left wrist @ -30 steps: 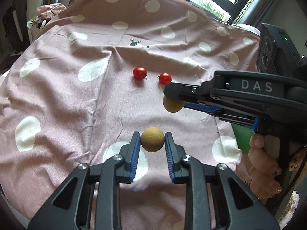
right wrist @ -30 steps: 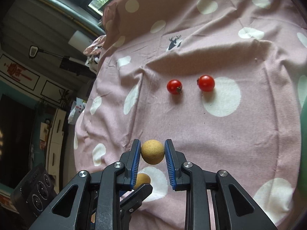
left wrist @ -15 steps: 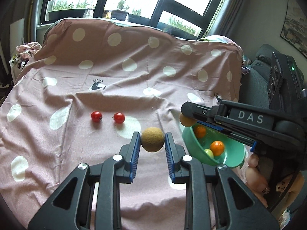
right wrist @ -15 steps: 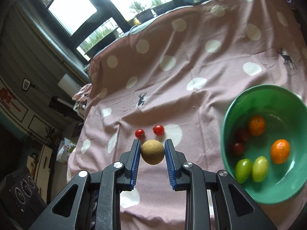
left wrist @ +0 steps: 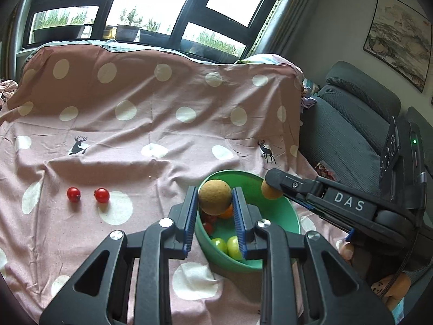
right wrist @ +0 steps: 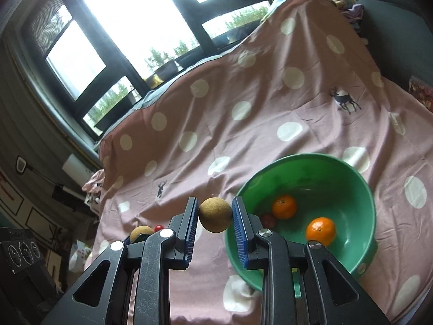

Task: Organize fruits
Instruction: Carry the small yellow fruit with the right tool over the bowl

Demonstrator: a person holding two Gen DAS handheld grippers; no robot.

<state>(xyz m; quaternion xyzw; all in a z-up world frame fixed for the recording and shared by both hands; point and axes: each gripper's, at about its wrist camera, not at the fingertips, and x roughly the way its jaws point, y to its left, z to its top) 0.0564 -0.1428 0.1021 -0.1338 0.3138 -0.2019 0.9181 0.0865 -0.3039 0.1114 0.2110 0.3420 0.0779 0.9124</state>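
Observation:
My left gripper (left wrist: 215,205) is shut on a tan round fruit (left wrist: 215,197) and holds it above the near rim of the green bowl (left wrist: 293,216). My right gripper (right wrist: 215,216) is shut on a second tan round fruit (right wrist: 215,214) and holds it just left of the bowl (right wrist: 365,189). The right gripper's fruit also shows over the bowl's far rim in the left wrist view (left wrist: 270,189). The bowl holds two oranges (right wrist: 284,206), green fruits (left wrist: 227,245) and small red ones. Two cherry tomatoes (left wrist: 101,195) lie on the cloth at the left.
A pink cloth with white dots (left wrist: 151,113) covers the table and a raised back. A grey sofa (left wrist: 351,124) stands to the right. Windows (left wrist: 151,2) are behind. The left gripper's fruit shows low at the left in the right wrist view (right wrist: 140,233).
Both grippers have risen and swung right with their fruits, from near the cherry tomatoes to the green bowl. The bowl now sits close under both.

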